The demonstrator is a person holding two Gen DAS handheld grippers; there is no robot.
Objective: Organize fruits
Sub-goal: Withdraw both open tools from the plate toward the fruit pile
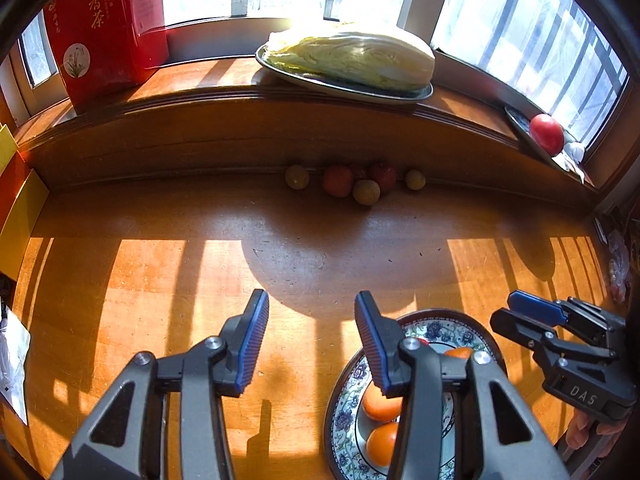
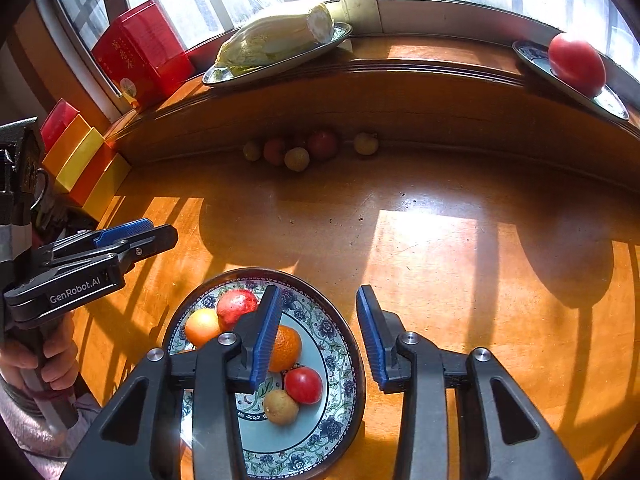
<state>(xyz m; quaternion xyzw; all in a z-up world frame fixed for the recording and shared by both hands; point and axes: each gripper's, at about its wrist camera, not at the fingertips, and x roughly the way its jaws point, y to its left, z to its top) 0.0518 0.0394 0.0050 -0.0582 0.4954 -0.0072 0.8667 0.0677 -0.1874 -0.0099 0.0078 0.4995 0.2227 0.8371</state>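
A patterned plate (image 2: 340, 344) near the table's front holds several fruits: oranges (image 2: 202, 326), a red fruit (image 2: 236, 306), a small red one (image 2: 304, 385) and a yellowish one (image 2: 281, 407). The plate also shows in the left wrist view (image 1: 472, 326). A cluster of small fruits (image 1: 365, 191) (image 2: 297, 159) lies against the back ledge. My left gripper (image 1: 312, 340) is open and empty, left of the plate. My right gripper (image 2: 318, 336) is open and empty, above the plate's right side.
On the window ledge stand a red tea box (image 1: 100, 28), a metal tray with a cabbage (image 1: 352, 58), and a dish with a tomato (image 2: 576, 64). Coloured boxes (image 2: 86, 160) line the left edge.
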